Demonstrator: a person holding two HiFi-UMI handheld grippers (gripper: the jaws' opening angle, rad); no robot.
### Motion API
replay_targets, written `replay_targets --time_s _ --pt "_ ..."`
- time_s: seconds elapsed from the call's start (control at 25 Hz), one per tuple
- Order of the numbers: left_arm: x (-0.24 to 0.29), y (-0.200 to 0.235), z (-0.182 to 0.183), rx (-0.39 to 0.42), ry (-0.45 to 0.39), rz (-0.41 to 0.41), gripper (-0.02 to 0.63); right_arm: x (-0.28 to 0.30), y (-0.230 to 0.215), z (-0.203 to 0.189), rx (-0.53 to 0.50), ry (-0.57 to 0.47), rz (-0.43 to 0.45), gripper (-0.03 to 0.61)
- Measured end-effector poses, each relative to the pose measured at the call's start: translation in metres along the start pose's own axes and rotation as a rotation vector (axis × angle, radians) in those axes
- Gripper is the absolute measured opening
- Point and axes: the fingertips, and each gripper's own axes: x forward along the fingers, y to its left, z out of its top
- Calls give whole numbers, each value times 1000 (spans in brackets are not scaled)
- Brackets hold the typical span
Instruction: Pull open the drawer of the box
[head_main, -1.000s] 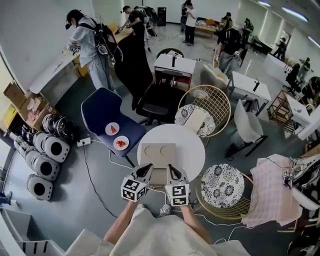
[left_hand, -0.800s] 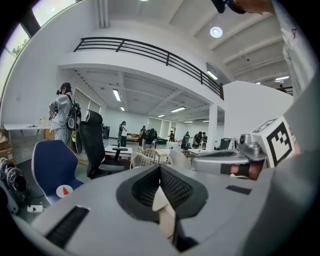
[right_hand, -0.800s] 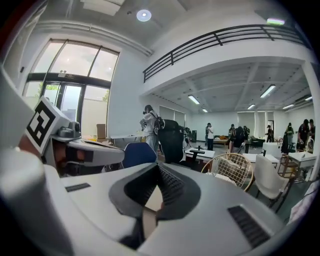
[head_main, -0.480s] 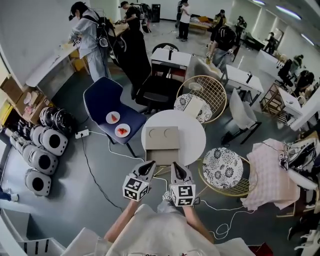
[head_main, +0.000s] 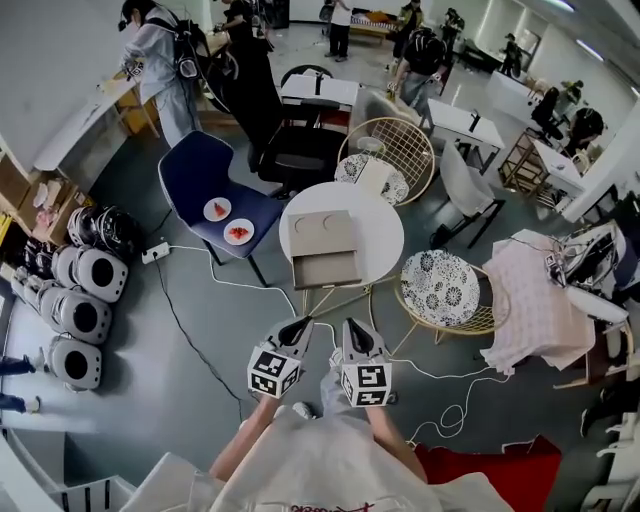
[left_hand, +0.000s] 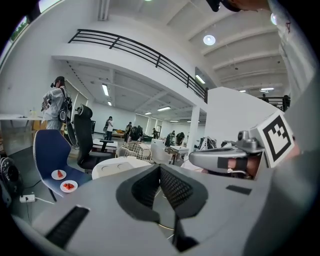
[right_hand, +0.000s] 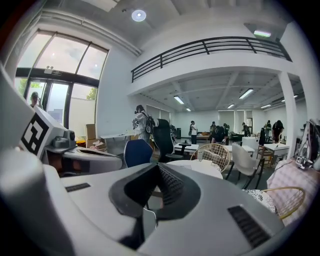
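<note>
The box (head_main: 322, 232) stands on the round white table (head_main: 385, 235), with its drawer (head_main: 326, 269) drawn out toward the near side. The left gripper (head_main: 301, 324) and right gripper (head_main: 352, 326) hang side by side near the person, well apart from the table, each with jaws closed together on nothing.

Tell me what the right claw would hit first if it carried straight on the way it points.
Probably the front of the open drawer of the box on the round white table. Nothing shows between it and the right claw, though depth is unclear.
</note>
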Motion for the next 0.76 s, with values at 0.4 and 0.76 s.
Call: replay_targets --time_s 0.4,0.76 --pt "-23 -25 -10 -7 11 -10 12 -37 10 -13 -1 19 -22 15" --pt "-18 -28 -15 -6 18 -18 11 -35 8 -16 -3 19 -22 15"
